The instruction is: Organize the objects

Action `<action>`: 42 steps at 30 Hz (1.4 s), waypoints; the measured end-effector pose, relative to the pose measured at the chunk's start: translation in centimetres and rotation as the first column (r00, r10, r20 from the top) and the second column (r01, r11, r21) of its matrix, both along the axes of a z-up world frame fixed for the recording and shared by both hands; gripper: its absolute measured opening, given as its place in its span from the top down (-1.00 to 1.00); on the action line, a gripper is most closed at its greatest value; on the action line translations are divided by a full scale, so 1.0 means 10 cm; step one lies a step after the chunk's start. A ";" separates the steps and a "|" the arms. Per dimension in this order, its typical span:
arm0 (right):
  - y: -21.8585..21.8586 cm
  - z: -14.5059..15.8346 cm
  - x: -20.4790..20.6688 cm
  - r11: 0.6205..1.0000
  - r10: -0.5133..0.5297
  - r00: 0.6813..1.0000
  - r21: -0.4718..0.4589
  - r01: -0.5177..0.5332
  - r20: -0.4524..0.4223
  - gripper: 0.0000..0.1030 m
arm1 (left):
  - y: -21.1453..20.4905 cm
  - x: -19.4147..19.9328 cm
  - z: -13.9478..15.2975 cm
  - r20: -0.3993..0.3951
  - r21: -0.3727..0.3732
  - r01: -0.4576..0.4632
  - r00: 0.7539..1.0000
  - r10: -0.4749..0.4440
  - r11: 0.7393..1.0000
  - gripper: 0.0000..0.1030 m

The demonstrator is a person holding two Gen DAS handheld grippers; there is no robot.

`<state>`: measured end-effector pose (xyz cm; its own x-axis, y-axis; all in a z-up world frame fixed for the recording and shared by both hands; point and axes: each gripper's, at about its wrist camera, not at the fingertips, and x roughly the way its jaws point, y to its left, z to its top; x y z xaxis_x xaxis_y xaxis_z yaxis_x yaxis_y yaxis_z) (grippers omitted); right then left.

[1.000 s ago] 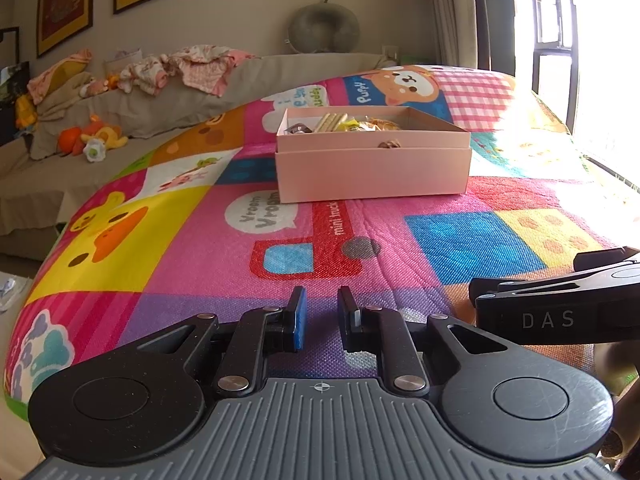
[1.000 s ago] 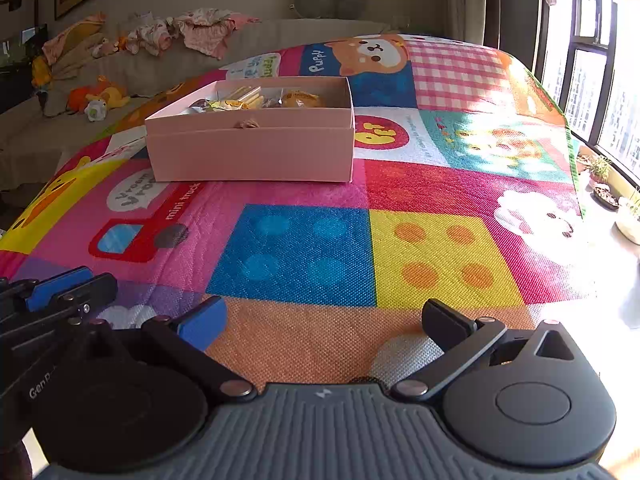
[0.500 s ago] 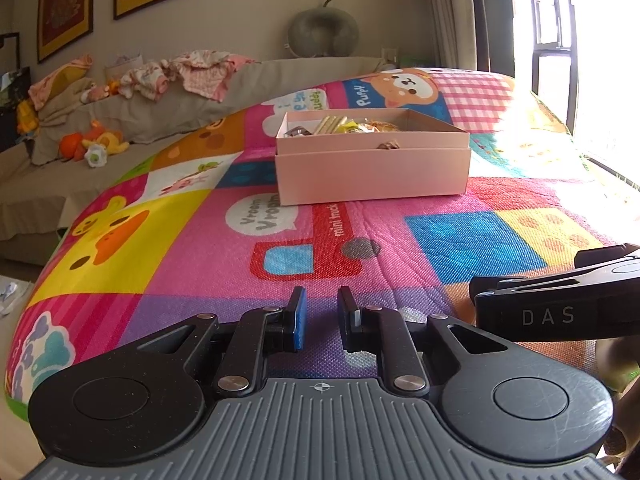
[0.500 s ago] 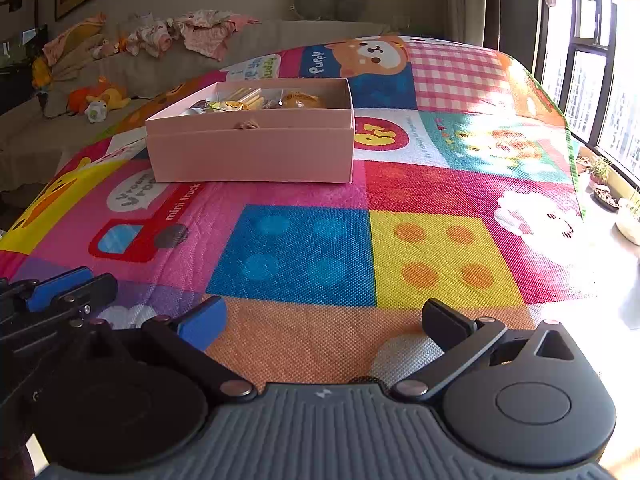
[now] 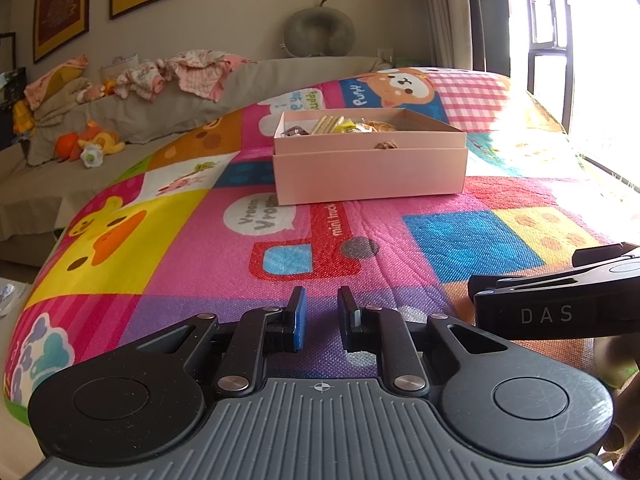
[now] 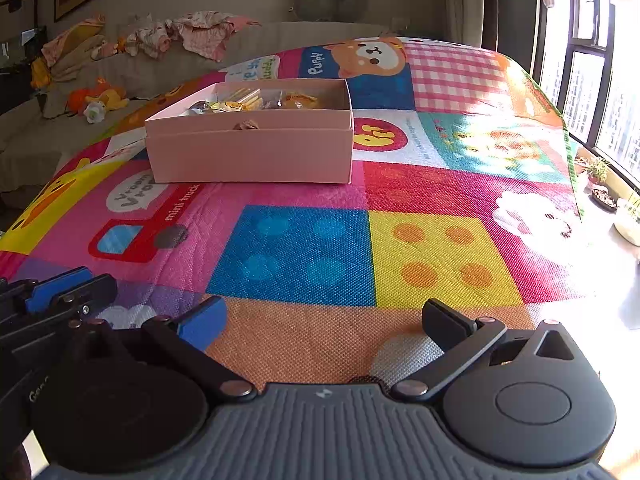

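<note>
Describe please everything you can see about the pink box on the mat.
The pink box is a shallow rectangular box without a cover, apparently cardboard, with a seam line running along its front wall. It sits flat on the colourful play mat, far from both grippers; nothing grips it. Inside lie small wrapped items, some yellow, and one small brown piece peeks over the front rim.

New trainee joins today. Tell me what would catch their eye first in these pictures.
The bright cartoon patchwork mat fills both views. On it, far from both grippers, stands an open pink box holding wrapped snacks. Behind, a grey sofa carries heaped clothes and plush toys.
</note>
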<state>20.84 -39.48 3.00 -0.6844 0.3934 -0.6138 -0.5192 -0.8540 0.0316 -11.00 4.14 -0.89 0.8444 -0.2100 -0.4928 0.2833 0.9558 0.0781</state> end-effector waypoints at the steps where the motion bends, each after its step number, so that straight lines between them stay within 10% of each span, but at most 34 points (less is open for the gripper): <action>1: 0.00 0.00 0.00 1.000 0.000 1.000 0.000 0.000 -0.001 -1.00 | 0.00 0.00 0.00 0.003 0.003 0.000 1.000 0.000 1.000 0.64; 42: -0.04 -0.01 0.03 1.000 -0.001 1.000 0.001 0.001 -0.017 -1.00 | -0.01 -0.01 -0.04 0.014 0.005 -0.005 1.000 0.005 1.000 0.64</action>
<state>21.14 -39.85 2.92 -0.6944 0.3951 -0.6014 -0.5198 -0.8534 0.0396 -11.14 4.05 -1.30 0.8525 -0.2033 -0.4816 0.2773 0.9569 0.0868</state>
